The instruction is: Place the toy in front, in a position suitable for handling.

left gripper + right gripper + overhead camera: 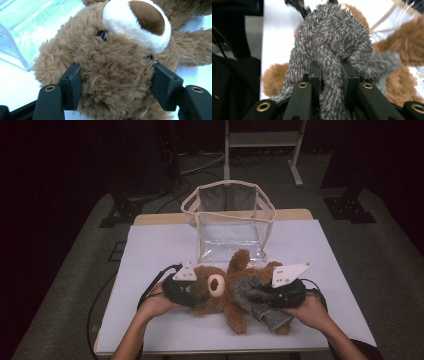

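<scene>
A brown teddy bear [219,296] lies on its back on the white table, its cream snout [136,22] facing up. A grey fuzzy garment [256,296] covers its body. My left gripper [192,292] comes in from the left. Its jaws stand on either side of the bear's head [112,65], and the pads press into the fur. My right gripper [266,296] comes in from the right and is shut on a bunched fold of the grey garment [329,45], which runs down between its two jaws [331,75].
A clear plastic bag with cream trim [230,215] stands open just behind the bear. The white tabletop [150,250] has bare room to the left and right. Cables trail from both grippers. A white stand [262,140] is on the floor beyond the table.
</scene>
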The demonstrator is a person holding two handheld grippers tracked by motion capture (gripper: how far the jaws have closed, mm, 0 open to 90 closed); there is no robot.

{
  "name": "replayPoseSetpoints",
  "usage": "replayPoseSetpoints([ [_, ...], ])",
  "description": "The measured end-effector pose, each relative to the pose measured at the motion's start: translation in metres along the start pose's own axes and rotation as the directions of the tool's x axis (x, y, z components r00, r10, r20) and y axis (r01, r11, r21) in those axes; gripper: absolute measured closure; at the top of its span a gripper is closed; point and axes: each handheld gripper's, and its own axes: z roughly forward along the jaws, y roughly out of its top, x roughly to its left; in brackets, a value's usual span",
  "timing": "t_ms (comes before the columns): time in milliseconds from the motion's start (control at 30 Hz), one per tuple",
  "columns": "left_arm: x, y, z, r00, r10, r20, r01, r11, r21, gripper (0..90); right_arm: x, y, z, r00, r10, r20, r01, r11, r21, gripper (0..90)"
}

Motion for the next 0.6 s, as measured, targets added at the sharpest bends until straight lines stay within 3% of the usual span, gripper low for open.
replayPoseSetpoints([
  [200,-0.004,0.006,0.000,0.9988,-0.009,0.048,0.010,0.9998,-0.017,33.4,-0.021,-0.011,-0.006,0.9984,0.028,0.049,-0.029,0.999,0.021,74.5],
  [300,-0.004,0.007,0.004,0.9987,-0.021,0.046,0.022,0.9996,-0.017,33.5,-0.032,-0.015,-0.009,0.9973,0.064,0.035,-0.065,0.998,0.014,74.4],
  [400,-0.002,0.005,0.005,0.9987,-0.029,0.043,0.029,0.9995,-0.009,33.6,-0.031,-0.008,-0.009,0.9963,0.082,0.026,-0.082,0.997,0.013,74.3],
  [467,-0.002,0.005,0.006,0.9984,-0.034,0.045,0.035,0.9993,-0.013,33.8,-0.024,0.004,-0.009,0.9986,0.037,0.038,-0.038,0.999,0.014,74.3],
  [533,-0.003,0.006,0.006,0.9989,-0.025,0.039,0.025,0.9996,-0.011,33.9,-0.015,0.019,-0.005,0.9998,0.011,0.018,-0.011,1.000,0.013,74.3],
  [600,-0.003,0.007,0.007,0.9992,-0.020,0.034,0.020,0.9998,-0.004,33.9,-0.007,0.032,0.007,0.9993,-0.035,0.010,0.035,0.998,0.052,74.3],
])
